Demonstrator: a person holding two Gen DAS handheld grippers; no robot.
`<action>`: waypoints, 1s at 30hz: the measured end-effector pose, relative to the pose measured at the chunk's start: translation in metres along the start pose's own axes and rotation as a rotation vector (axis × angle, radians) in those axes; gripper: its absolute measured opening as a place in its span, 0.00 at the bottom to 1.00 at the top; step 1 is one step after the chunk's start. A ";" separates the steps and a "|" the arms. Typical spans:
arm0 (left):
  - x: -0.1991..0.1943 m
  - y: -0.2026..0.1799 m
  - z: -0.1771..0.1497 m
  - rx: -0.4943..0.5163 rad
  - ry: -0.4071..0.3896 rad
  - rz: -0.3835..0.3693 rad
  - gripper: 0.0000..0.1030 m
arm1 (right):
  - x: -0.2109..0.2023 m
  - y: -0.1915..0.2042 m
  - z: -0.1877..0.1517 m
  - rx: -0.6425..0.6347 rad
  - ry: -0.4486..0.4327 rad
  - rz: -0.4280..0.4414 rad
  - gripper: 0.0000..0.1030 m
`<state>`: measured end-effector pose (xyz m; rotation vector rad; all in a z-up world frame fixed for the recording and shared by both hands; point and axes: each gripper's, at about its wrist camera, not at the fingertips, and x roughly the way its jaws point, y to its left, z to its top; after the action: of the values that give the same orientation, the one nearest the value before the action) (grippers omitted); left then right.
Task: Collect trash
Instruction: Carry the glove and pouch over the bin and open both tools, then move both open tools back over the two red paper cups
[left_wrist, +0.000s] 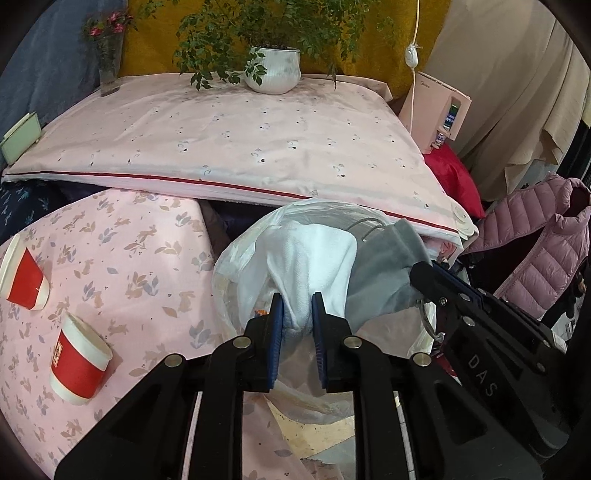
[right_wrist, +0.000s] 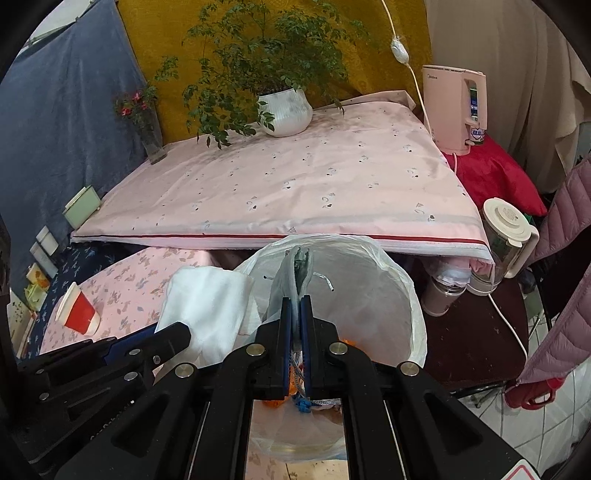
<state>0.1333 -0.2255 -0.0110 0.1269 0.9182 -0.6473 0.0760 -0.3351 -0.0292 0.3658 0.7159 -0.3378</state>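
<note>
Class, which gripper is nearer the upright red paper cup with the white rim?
Left. The left gripper is beside the cup; the right gripper is beyond it, farther away.

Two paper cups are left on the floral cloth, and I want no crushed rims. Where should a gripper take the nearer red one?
The nearer red cup lies tipped, its open mouth up and right. Probably best to come from above and close across the red banded wall at mid-body, since the thin rim would likely buckle.

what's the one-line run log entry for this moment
left gripper: shut on white cloth | right gripper: shut on grey cloth | over bin bag
</note>
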 end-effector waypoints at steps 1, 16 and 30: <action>0.001 0.000 0.000 -0.001 -0.001 0.004 0.22 | 0.001 -0.001 0.000 0.003 0.001 -0.002 0.05; -0.007 0.027 -0.005 -0.052 -0.030 0.061 0.43 | 0.012 0.006 -0.002 -0.011 0.016 0.003 0.05; -0.018 0.060 -0.018 -0.097 -0.058 0.131 0.62 | 0.012 0.023 -0.003 -0.024 0.001 -0.005 0.28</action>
<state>0.1467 -0.1618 -0.0181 0.0807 0.8755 -0.4818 0.0927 -0.3155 -0.0346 0.3418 0.7213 -0.3340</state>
